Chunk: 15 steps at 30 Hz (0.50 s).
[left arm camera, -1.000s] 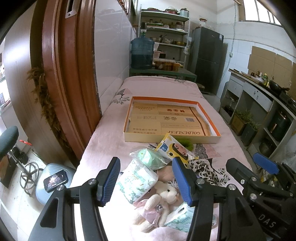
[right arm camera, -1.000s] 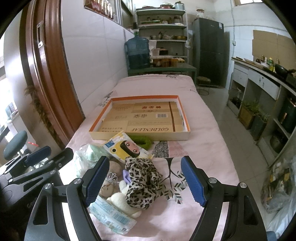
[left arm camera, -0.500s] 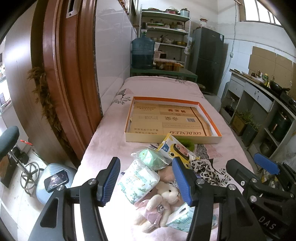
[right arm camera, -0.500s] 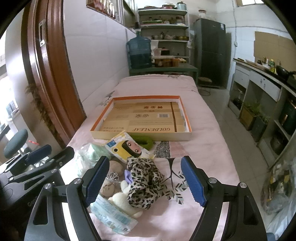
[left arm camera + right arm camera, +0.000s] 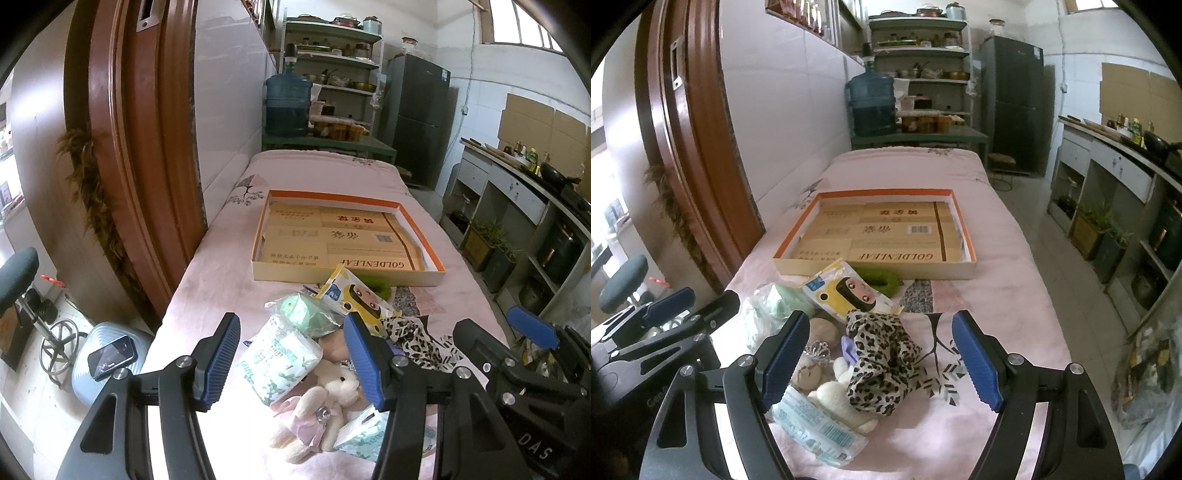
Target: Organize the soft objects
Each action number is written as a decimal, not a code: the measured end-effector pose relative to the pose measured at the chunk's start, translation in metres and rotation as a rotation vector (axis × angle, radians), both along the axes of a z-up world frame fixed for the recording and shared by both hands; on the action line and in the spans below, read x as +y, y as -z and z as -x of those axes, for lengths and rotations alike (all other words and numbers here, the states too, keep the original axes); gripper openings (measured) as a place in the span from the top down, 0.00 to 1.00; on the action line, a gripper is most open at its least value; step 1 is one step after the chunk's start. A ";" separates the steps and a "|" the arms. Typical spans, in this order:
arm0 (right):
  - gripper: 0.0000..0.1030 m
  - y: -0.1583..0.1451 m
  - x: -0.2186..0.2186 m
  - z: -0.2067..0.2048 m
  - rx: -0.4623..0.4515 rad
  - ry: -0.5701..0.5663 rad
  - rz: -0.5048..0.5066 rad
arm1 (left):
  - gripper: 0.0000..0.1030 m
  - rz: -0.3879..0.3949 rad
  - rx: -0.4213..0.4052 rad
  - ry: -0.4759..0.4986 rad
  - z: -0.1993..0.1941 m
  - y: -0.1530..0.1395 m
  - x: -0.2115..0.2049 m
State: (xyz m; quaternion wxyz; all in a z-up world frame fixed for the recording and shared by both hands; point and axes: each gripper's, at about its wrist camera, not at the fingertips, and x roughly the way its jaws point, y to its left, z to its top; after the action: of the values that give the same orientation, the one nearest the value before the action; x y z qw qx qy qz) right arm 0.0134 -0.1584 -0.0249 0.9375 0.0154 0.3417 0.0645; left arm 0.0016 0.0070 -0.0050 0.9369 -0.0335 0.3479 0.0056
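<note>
A pile of soft things lies on the pink bed cover: a white tissue pack (image 5: 279, 356), a green item in clear wrap (image 5: 306, 310), a yellow cartoon packet (image 5: 354, 295), a cream plush rabbit (image 5: 317, 402), a leopard-print cloth (image 5: 882, 358) and a wet-wipe pack (image 5: 816, 424). A shallow orange-rimmed cardboard box (image 5: 369, 195) lies beyond the pile and shows in the right wrist view (image 5: 886, 192) too. My left gripper (image 5: 291, 358) is open above the tissue pack. My right gripper (image 5: 879, 360) is open above the leopard cloth. Both are empty.
A brown door frame (image 5: 129, 147) and tiled wall border the bed on the left. A water jug (image 5: 288, 103), shelves and a fridge (image 5: 421, 118) stand behind. A kitchen counter (image 5: 524, 173) runs along the right. A phone (image 5: 110, 350) rests on a stool at the left.
Both grippers have drawn back and up slightly, so the pile and box sit a little farther away. Neither gripper has opened or shut.
</note>
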 end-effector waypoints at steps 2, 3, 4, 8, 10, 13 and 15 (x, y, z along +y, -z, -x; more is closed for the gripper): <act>0.22 0.000 0.000 0.001 0.001 -0.006 0.001 | 0.43 0.001 0.001 -0.003 -0.001 0.001 0.002; 0.22 0.001 0.001 0.001 0.000 -0.006 0.001 | 0.43 0.002 0.001 -0.004 -0.001 0.001 0.002; 0.22 0.001 0.001 0.001 0.002 -0.008 0.001 | 0.43 0.001 0.002 -0.005 -0.001 0.002 0.003; 0.22 0.003 0.000 0.001 0.008 -0.012 0.001 | 0.43 0.001 0.004 -0.009 0.000 0.004 0.002; 0.22 0.002 0.000 0.001 0.009 -0.014 -0.001 | 0.43 0.002 0.006 -0.010 0.000 0.005 0.002; 0.22 0.002 0.000 0.001 0.011 -0.017 0.000 | 0.43 0.001 0.006 -0.011 0.000 0.004 0.002; 0.22 0.002 0.000 0.001 0.012 -0.018 0.001 | 0.43 0.002 0.006 -0.011 0.000 0.004 0.002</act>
State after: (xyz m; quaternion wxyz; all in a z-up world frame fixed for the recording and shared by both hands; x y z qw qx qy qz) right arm 0.0123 -0.1582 -0.0273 0.9348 0.0124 0.3474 0.0727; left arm 0.0015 0.0088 -0.0093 0.9358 -0.0362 0.3506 0.0104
